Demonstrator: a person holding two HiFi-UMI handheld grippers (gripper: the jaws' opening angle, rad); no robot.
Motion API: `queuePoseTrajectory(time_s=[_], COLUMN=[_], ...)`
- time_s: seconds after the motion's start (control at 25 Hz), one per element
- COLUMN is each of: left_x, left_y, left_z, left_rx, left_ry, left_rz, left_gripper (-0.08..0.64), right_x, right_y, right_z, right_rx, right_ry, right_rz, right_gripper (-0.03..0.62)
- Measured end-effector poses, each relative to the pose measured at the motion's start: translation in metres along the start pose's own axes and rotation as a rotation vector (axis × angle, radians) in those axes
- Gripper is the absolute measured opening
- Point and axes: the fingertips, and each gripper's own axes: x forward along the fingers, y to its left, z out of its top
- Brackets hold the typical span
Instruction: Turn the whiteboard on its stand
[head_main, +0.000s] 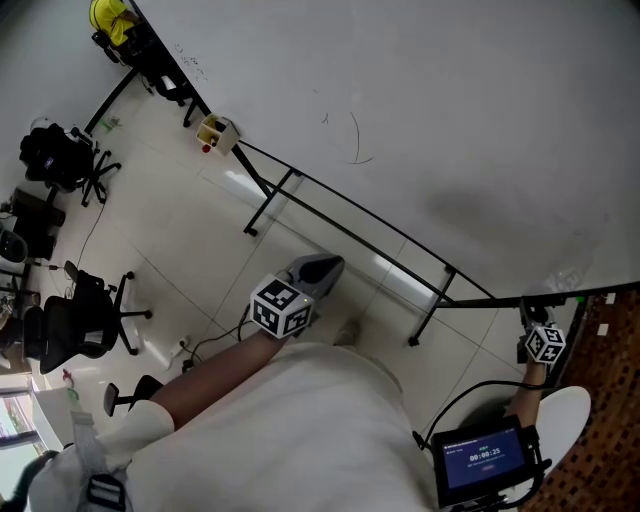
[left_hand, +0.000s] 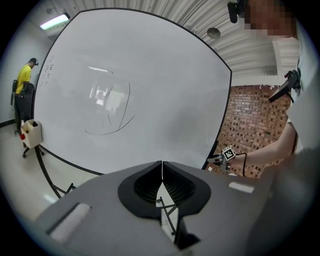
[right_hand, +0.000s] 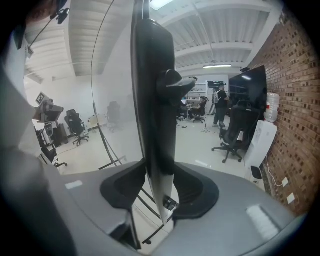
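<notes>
**Between the jaws: thin grip, real risk**

Between the jaws of the right gripper (right_hand: 159, 175) stands the dark-framed side edge of the glossy white whiteboard (right_hand: 150, 100), pads clamped on it. The left gripper (left_hand: 161, 172) has jaws together on nothing, board face just ahead. My worry: that thin edge slips out if the pivot's stiff, or the black tubular metal stand (head_main: 350, 208) rolls instead. Open pale floor (right_hand: 200, 150) beyond the right jaws, but the red brick wall (right_hand: 295, 100) to their right could catch a swinging edge.
</notes>
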Motion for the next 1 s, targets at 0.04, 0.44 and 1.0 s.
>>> queuePoseTrajectory(time_s=[0.04,0.44,1.0], left_x=[0.0,0.01,0.019], left_y=[0.001,0.003,0.006], left_z=[0.0,-0.002,0.009], left_rx=[0.0,0.005,0.002], left_ry=[0.0,-0.003,-0.007], left_rz=[0.0,-0.007,-0.018], left_gripper=[0.023,0.023,0.023], right_x=[-0.001,-0.011,-0.034], right_y=[-0.002,-0.026,-0.048], right_z=[-0.001,-0.021,-0.072], right_rx=[0.0,-0.015,0.202], right_ry=[0.003,0.016,0.149], right_rz=[-0.007,-0.118,-0.268], right_gripper=[0.183,0.182,0.089])
